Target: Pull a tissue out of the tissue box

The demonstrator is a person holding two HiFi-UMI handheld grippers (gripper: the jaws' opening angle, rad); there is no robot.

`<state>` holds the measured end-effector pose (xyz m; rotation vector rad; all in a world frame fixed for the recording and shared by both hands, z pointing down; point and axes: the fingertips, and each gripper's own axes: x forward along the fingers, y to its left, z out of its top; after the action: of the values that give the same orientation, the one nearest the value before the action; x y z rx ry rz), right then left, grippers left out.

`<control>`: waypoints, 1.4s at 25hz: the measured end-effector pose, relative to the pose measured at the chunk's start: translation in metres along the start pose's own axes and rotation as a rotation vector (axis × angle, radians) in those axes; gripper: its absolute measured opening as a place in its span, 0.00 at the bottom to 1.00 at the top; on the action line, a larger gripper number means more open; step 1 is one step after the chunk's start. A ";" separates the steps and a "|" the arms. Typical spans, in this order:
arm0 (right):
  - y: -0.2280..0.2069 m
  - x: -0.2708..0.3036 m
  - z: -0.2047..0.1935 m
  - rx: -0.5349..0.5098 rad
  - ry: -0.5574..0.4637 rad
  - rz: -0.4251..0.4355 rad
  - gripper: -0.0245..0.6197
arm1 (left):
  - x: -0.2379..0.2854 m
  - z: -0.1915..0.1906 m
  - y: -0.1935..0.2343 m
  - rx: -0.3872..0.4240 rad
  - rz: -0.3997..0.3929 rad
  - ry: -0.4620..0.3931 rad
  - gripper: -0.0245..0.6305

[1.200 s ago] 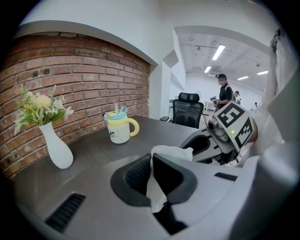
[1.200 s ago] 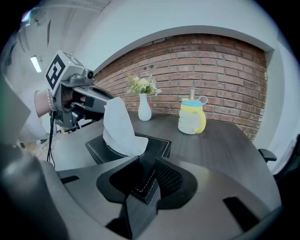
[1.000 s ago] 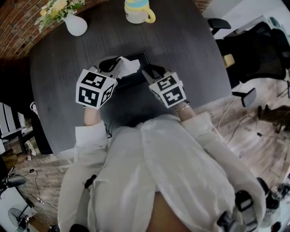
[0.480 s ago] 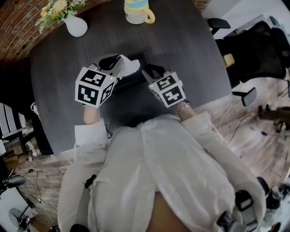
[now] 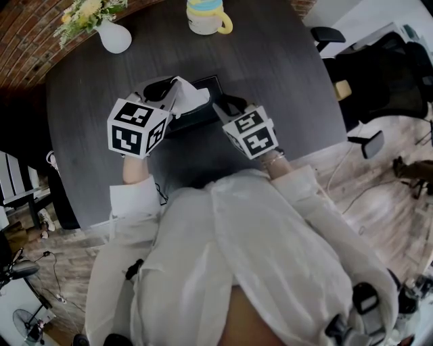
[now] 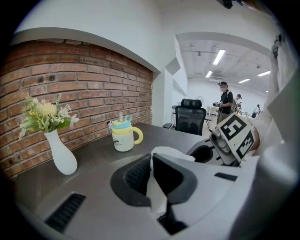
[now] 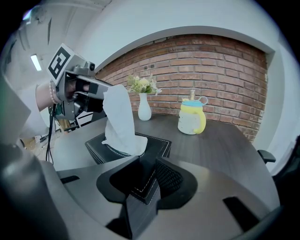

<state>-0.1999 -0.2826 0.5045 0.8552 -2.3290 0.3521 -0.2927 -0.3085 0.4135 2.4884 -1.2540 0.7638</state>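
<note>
**Tissue pinched, box pinned**

My left tongs (image 6: 152, 161) are closed tight on the white tissue (image 7: 119, 119). A fold is squeezed between the jaws, with a strip hanging below them. From there the tissue runs down into the slot of the black leather tissue box (image 5: 199, 116), its lower end inside.

My right tongs (image 7: 152, 173) are clamped on the near corner of the box, the stitched edge between the jaws. The box sits flat on the dark round table (image 5: 284, 81).

Against a second ago: the left tongs have drifted slightly up and to the left in the head view, and the tissue stands a little taller out of the slot. The jaws are no wider. The right tongs and the box are unmoved. The yellow-and-white mug (image 5: 206, 15) and the white vase (image 5: 114, 37) of flowers stand at the far edge as before
</note>
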 end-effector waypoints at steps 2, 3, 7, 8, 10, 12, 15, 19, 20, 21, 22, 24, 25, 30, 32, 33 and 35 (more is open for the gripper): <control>0.000 0.000 0.000 -0.001 0.001 0.001 0.20 | -0.003 0.003 0.001 0.000 0.007 -0.017 0.05; 0.001 0.000 0.000 -0.002 0.001 0.001 0.20 | -0.005 0.007 0.003 -0.007 0.016 -0.041 0.05; 0.000 0.001 0.000 -0.003 0.001 -0.001 0.20 | -0.015 0.029 0.015 -0.022 0.039 -0.118 0.05; 0.000 0.001 0.000 -0.002 0.000 -0.002 0.20 | -0.016 0.031 0.016 -0.014 0.041 -0.117 0.05; 0.001 0.001 0.000 -0.001 -0.001 -0.001 0.20 | -0.018 0.033 0.018 -0.006 0.045 -0.116 0.05; 0.001 0.000 0.000 -0.001 -0.002 -0.001 0.20 | -0.022 0.034 0.018 -0.012 0.052 -0.125 0.05; 0.001 0.000 0.000 -0.001 -0.006 -0.004 0.20 | -0.030 0.040 0.020 -0.026 0.072 -0.157 0.05; 0.002 0.000 0.001 0.001 -0.009 -0.003 0.20 | -0.044 0.047 0.026 -0.043 0.116 -0.197 0.05; 0.001 0.000 0.000 -0.001 -0.011 -0.003 0.20 | -0.048 0.048 0.028 -0.048 0.127 -0.205 0.05; -0.001 0.001 -0.001 -0.007 -0.015 -0.005 0.20 | -0.051 0.048 0.028 -0.053 0.136 -0.211 0.05; -0.004 0.002 -0.003 -0.014 -0.017 -0.010 0.20 | -0.054 0.049 0.028 -0.059 0.141 -0.217 0.05; -0.007 0.002 -0.005 -0.019 -0.010 -0.011 0.20 | -0.060 0.049 0.028 -0.069 0.152 -0.227 0.05; -0.006 0.002 -0.005 -0.023 -0.003 -0.006 0.20 | -0.063 0.048 0.027 -0.072 0.160 -0.232 0.05; -0.001 -0.008 0.009 -0.060 -0.019 0.002 0.17 | -0.079 0.041 0.025 -0.093 0.198 -0.251 0.05; -0.001 -0.013 0.019 -0.065 -0.060 0.009 0.17 | -0.086 0.039 0.022 -0.108 0.210 -0.264 0.05; 0.000 -0.017 0.024 -0.066 -0.075 0.016 0.17 | -0.089 0.038 0.021 -0.116 0.217 -0.272 0.05; 0.004 -0.024 0.032 -0.065 -0.096 0.030 0.17 | -0.096 0.036 0.019 -0.134 0.230 -0.290 0.05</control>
<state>-0.2032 -0.2823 0.4646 0.8233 -2.4303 0.2513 -0.3428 -0.2719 0.3299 2.4352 -1.6525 0.3572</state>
